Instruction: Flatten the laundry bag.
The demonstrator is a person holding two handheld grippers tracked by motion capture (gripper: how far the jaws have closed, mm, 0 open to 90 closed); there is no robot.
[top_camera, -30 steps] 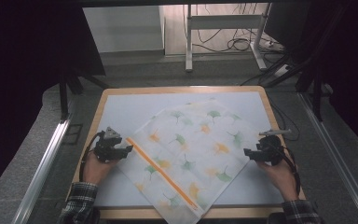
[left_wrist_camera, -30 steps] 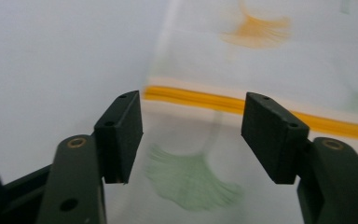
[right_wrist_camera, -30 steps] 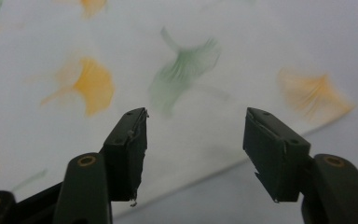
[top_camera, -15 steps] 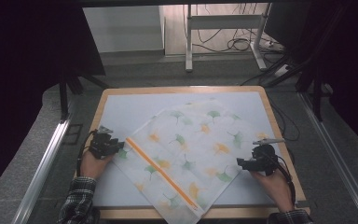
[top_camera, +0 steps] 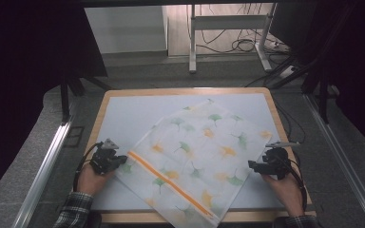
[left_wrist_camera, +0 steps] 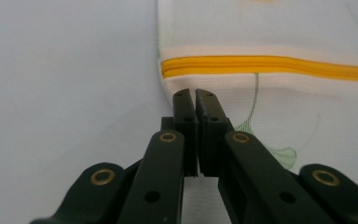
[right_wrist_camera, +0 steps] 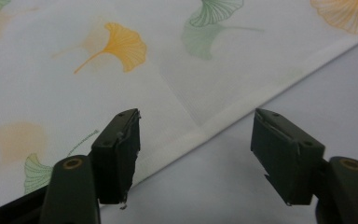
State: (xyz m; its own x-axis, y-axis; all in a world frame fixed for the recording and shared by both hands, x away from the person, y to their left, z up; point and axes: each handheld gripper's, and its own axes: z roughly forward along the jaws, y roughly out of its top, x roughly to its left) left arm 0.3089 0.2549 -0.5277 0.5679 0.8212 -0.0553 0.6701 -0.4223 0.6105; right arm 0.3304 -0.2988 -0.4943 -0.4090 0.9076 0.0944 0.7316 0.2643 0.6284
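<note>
A white cloth (top_camera: 195, 152) printed with green and orange ginkgo leaves lies skewed on the pale mat (top_camera: 123, 114). An orange zipper (top_camera: 171, 183) runs along its near-left side. My left gripper (top_camera: 121, 161) sits at the cloth's left corner. In the left gripper view its jaws (left_wrist_camera: 196, 95) have just been closing and stand shut on the cloth (left_wrist_camera: 284, 116) just below the zipper's end (left_wrist_camera: 261, 65). My right gripper (top_camera: 253, 165) is at the cloth's right edge. Its jaws (right_wrist_camera: 196, 114) have just narrowed a little and stay open, straddling the hem (right_wrist_camera: 223, 116).
The mat lies inside a wooden table rim (top_camera: 180, 91). Metal rails (top_camera: 43, 166) run along both sides of the table. A desk frame and cables (top_camera: 237, 45) stand on the floor beyond. The cloth's near corner (top_camera: 209, 219) overhangs the front edge.
Both hands have drawn slightly toward the near edge. The left gripper has settled onto the cloth's left corner, and the right one has come down to the right hem.
</note>
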